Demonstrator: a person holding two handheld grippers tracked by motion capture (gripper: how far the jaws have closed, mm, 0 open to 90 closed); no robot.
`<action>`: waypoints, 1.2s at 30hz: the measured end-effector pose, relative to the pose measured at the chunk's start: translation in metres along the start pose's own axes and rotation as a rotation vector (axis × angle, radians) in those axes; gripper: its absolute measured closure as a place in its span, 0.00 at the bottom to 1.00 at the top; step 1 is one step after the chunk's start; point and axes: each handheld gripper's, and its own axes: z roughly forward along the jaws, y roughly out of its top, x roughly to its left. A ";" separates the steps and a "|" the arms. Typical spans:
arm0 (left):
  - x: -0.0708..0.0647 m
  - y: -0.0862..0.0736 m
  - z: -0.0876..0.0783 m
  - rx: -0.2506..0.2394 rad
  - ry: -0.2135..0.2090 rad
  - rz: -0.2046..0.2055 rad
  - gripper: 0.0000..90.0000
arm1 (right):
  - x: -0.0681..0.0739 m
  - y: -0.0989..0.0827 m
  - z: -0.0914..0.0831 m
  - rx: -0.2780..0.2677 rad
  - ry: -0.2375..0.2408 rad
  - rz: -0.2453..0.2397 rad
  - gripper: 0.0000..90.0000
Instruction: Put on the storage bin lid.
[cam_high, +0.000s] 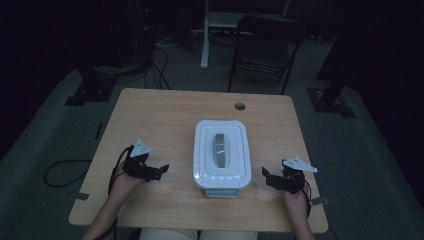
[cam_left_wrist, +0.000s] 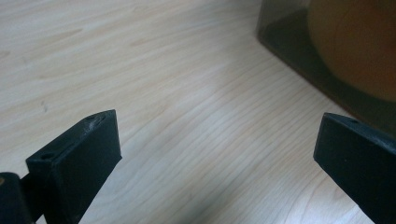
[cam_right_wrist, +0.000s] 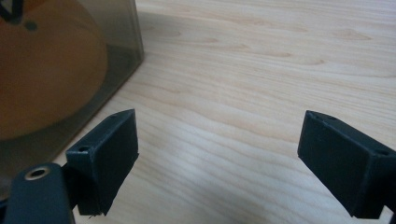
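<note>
**Inspector:** Status of the work, please.

**Assistant:** Judged from the layout, it has not begun. The lidded container (cam_high: 221, 154) sits at the middle of the wooden table (cam_high: 150, 115), toward the person's edge, lid (cam_high: 221, 150) seated. The left gripper (cam_high: 156, 171) rests on the tabletop to its left, the right gripper (cam_high: 270, 178) to its right; both stand apart from it, touching nothing.

**Inspector:** Jaw condition?

**Assistant:** Both pairs stand wide apart and empty. In each gripper view only bare wood lies between the black jaws.

**Inspector:** What remains?

**Assistant:** Everything, by my reading: closing in on the container, gripping it, and any opening or moving.

**Inspector:** Materials and form.

**Assistant:** The lid is white, smooth plastic, a rounded rectangle with a grey recessed handle (cam_high: 220, 149) along its centre. The container wall (cam_right_wrist: 70, 84) is tinted, translucent and flat, with a straight vertical corner. A rounded orange item (cam_right_wrist: 42, 74) shows through it, too blurred to identify. The table is pale wood grain, matte, with rounded corners and a cable hole (cam_high: 240, 106) near the far edge. The jaws are matte black blocks with small screw holes.
</note>
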 end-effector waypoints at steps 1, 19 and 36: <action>0.001 -0.001 -0.001 0.003 0.000 -0.001 0.01 | 0.000 -0.001 -0.001 -0.001 -0.003 -0.002 0.13; 0.016 -0.032 -0.024 0.051 0.051 -0.026 0.01 | -0.017 -0.023 -0.023 0.015 -0.016 0.051 0.14; 0.024 -0.062 -0.051 0.089 0.148 -0.110 0.01 | -0.023 -0.041 -0.032 0.072 -0.115 0.071 0.14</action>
